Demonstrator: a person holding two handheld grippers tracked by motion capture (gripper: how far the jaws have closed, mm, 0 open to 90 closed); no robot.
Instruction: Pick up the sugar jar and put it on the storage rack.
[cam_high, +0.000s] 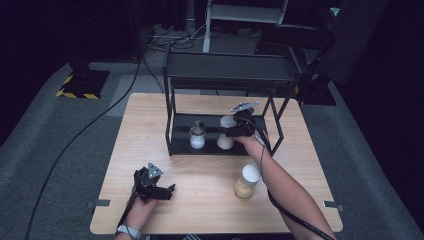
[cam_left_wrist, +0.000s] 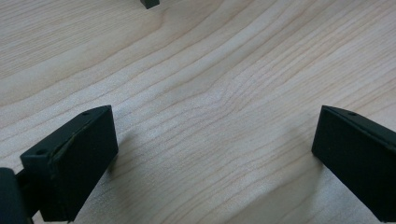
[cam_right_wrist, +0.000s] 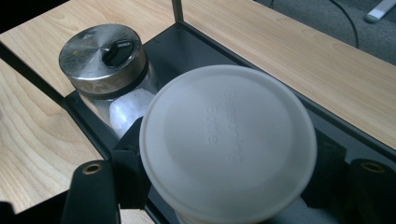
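Observation:
A white-lidded jar (cam_right_wrist: 228, 140) is at the lower shelf of the black rack (cam_high: 225, 75), to the right of a glass jar with a metal lid (cam_right_wrist: 103, 56). My right gripper (cam_right_wrist: 229, 172) is shut on the white-lidded jar, with a finger (cam_right_wrist: 130, 168) pressed on each side just under the lid. From above, the right gripper (cam_high: 235, 131) reaches into the rack from the front. My left gripper (cam_high: 167, 191) lies on the table near the front left, its jaws wide apart over bare wood (cam_left_wrist: 215, 154) with nothing between them.
A third jar (cam_high: 247, 181), with a white lid and yellowish contents, stands on the wooden table (cam_high: 150, 115) in front of the rack, close to the right forearm. The rack's upper shelf (cam_high: 230, 67) overhangs the lower one. Cables trail across the floor behind.

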